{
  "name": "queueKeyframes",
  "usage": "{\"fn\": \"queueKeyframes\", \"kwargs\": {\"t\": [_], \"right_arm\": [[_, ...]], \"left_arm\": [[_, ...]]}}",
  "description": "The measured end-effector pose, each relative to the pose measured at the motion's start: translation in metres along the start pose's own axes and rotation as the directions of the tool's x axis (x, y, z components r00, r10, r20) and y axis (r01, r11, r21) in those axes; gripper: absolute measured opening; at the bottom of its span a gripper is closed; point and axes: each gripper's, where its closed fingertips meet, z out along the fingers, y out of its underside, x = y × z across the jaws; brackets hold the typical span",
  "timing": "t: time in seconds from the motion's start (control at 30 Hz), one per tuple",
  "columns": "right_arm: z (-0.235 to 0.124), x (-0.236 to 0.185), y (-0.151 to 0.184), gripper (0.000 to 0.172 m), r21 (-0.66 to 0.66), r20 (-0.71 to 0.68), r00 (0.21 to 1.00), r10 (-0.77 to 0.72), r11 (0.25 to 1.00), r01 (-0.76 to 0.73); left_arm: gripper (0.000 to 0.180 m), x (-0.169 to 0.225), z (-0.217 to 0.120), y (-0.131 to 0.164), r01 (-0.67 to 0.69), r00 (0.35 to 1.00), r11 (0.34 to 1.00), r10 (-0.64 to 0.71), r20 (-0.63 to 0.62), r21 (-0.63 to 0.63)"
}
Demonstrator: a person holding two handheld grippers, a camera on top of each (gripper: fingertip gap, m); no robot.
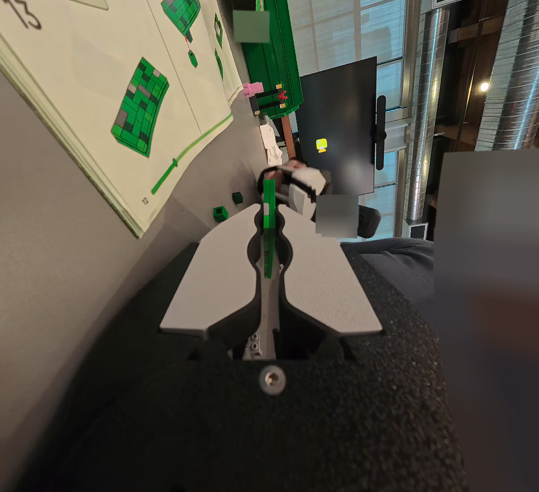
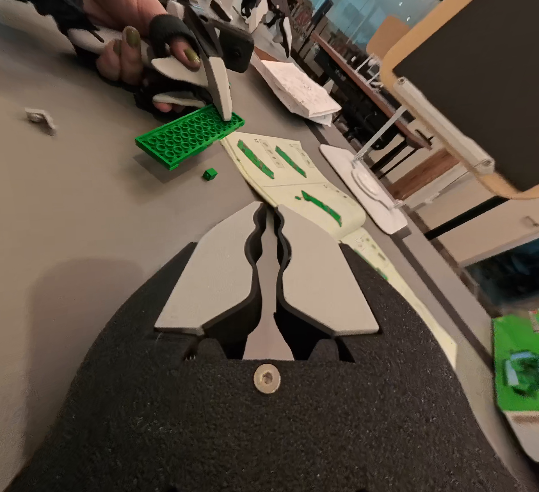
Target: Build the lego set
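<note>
I have the left tool closed on a flat green building plate, both pads pressed against its faces, so it sits edge-on between the fingers in the left wrist view. From the right wrist view the same plate is lifted off the grey surface, gripped at its far end, its underside facing the camera, with a shadow beneath it. The hand holding that tool is at the far left.

My right tool is nearly closed, only a narrow slit between the fingers, and I see nothing held in it. It hovers above the surface, just near of the open instruction booklet, whose pages show green plate drawings.

Two small green cube bricks lie loose on the surface: one just left of the left tool's tips, the other a little farther off. The right wrist view shows one small green brick near the lifted plate's near corner, apart from it.

Farther away are a green bin, a small pink and black brick assembly beside it, a white flat stand base right of the booklet, and folded white paper at the far side
</note>
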Motion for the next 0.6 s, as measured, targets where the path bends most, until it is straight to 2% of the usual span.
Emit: {"fn": "queueKeyframes", "kwargs": {"t": [0.2, 0.5, 0.6], "right_arm": [[-0.023, -0.021, -0.001, 0.0, -0.059, 0.072, 0.996, 0.057, 0.997, -0.053], [-0.026, -0.021, -0.009, 0.005, -0.121, 0.173, 0.975, 0.137, 0.986, -0.117], [-0.027, -0.025, -0.003, 0.005, -0.147, 0.197, 0.97, 0.144, 0.982, -0.116]], "left_arm": [[0.006, -0.001, 0.001, 0.001, -0.016, 1.0, 1.0, 0.016, 0.011, -0.005], [0.006, -0.001, 0.0, 0.001, -0.013, 1.0, 1.0, 0.013, 0.011, 0.0], [0.006, 0.0, 0.0, 0.0, -0.01, 1.0, 1.0, 0.01, 0.008, 0.001]]}}
